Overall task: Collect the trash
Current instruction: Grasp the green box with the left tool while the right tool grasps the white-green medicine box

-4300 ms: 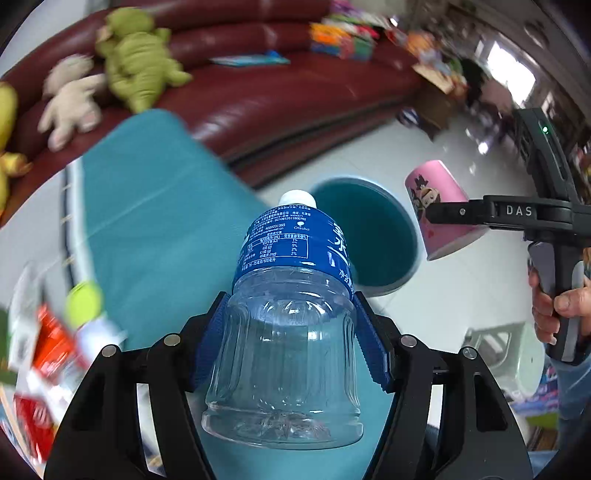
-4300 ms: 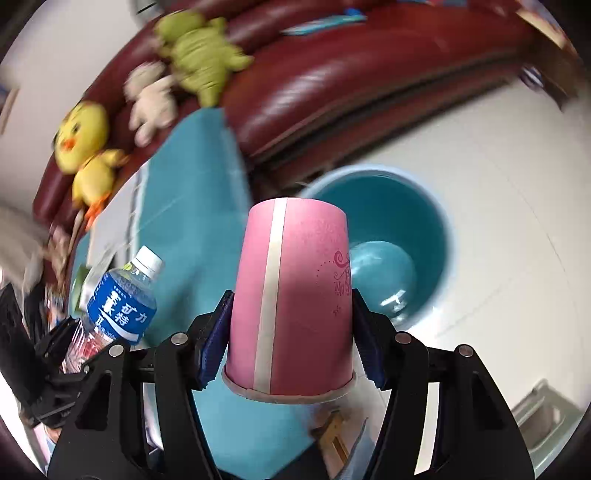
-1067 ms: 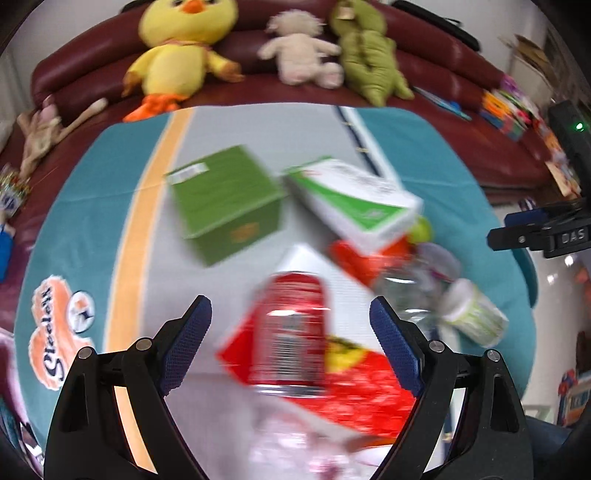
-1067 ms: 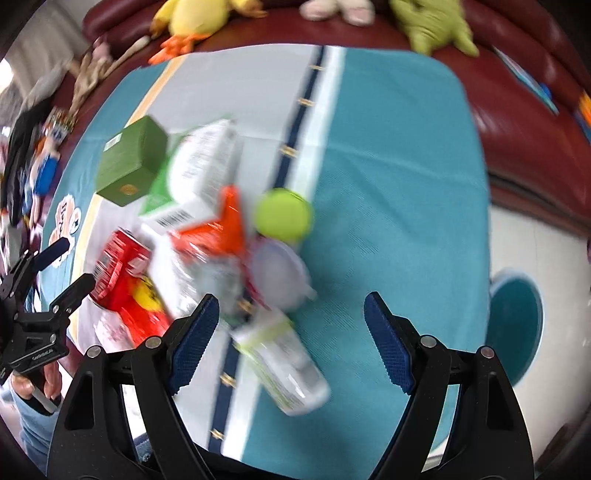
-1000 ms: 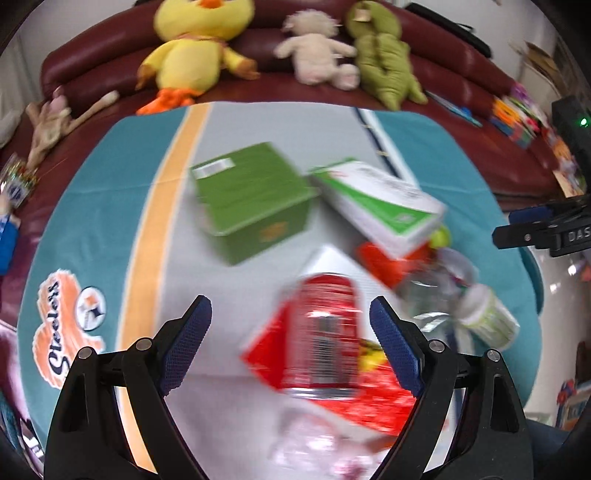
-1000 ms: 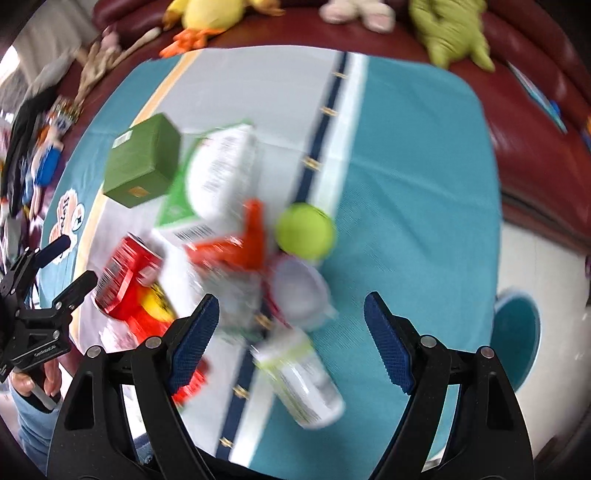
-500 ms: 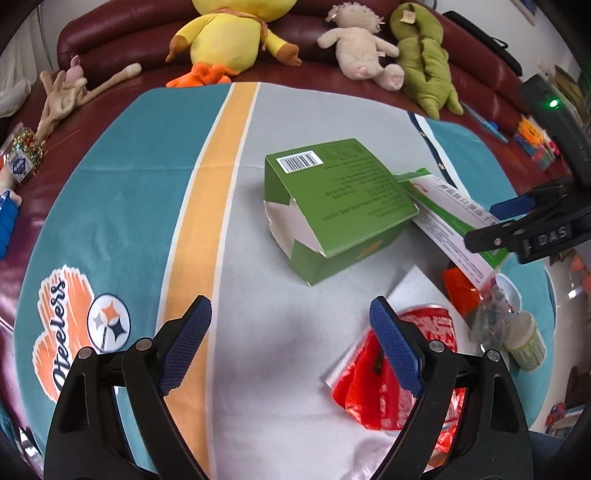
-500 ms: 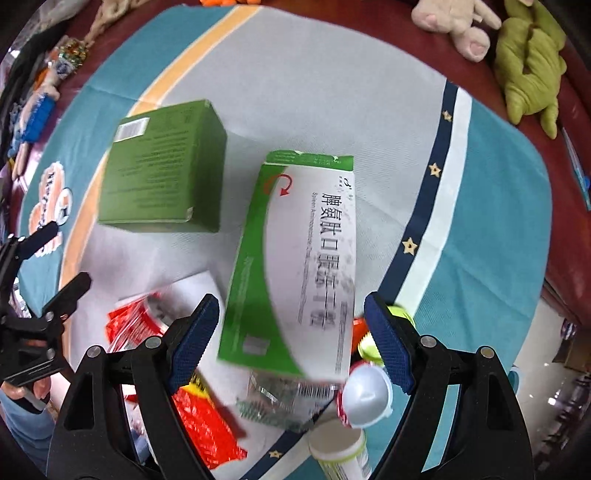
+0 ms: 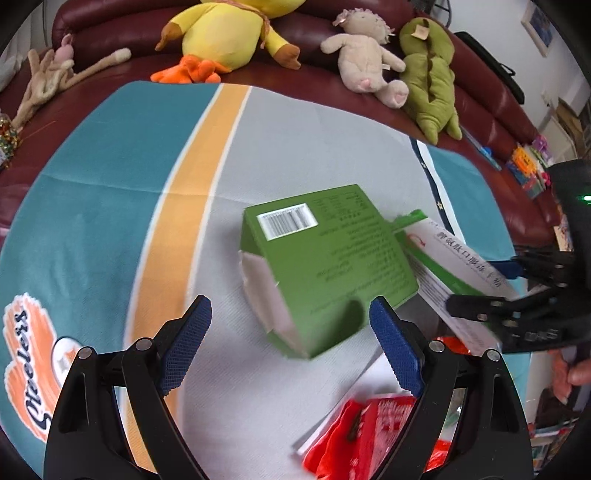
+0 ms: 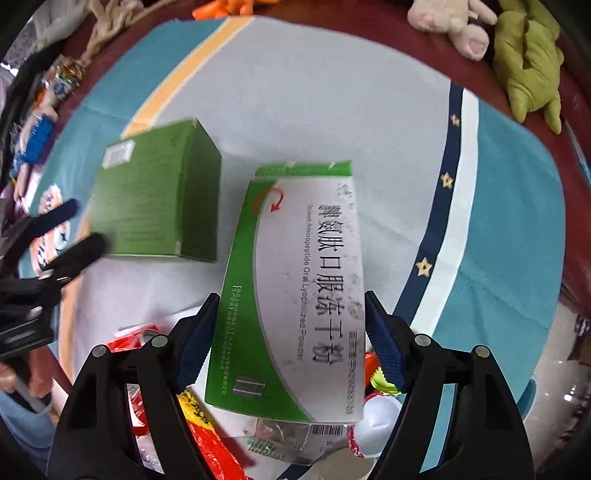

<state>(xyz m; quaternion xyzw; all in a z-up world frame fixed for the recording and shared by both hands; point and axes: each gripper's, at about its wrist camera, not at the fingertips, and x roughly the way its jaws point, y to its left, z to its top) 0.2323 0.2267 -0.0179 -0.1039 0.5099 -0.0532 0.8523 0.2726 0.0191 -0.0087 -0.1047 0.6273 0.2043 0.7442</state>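
Observation:
A green carton (image 9: 325, 266) with a barcode and a torn white end lies on the table cloth; it also shows in the right wrist view (image 10: 159, 206). My left gripper (image 9: 290, 347) is open, its jaws on either side of the carton's near corner. A green-and-white medicine box (image 10: 295, 295) lies beside the carton, also in the left wrist view (image 9: 454, 266). My right gripper (image 10: 288, 336) is open with its blue pads flanking this box, close to its sides. Red wrappers (image 9: 369, 435) and more litter lie near the front.
Plush toys, a yellow duck (image 9: 229, 33), a beige doll (image 9: 365, 62) and a green dinosaur (image 9: 432, 85), sit on the dark red sofa (image 9: 491, 92) behind the table. A white lid (image 10: 380, 421) and crumpled packets (image 10: 207, 443) lie under the right gripper.
Both grippers dropped the bottle and pink cup earlier and came back over the table. In the last half second each moved closer, the left onto the green carton, the right around the medicine box.

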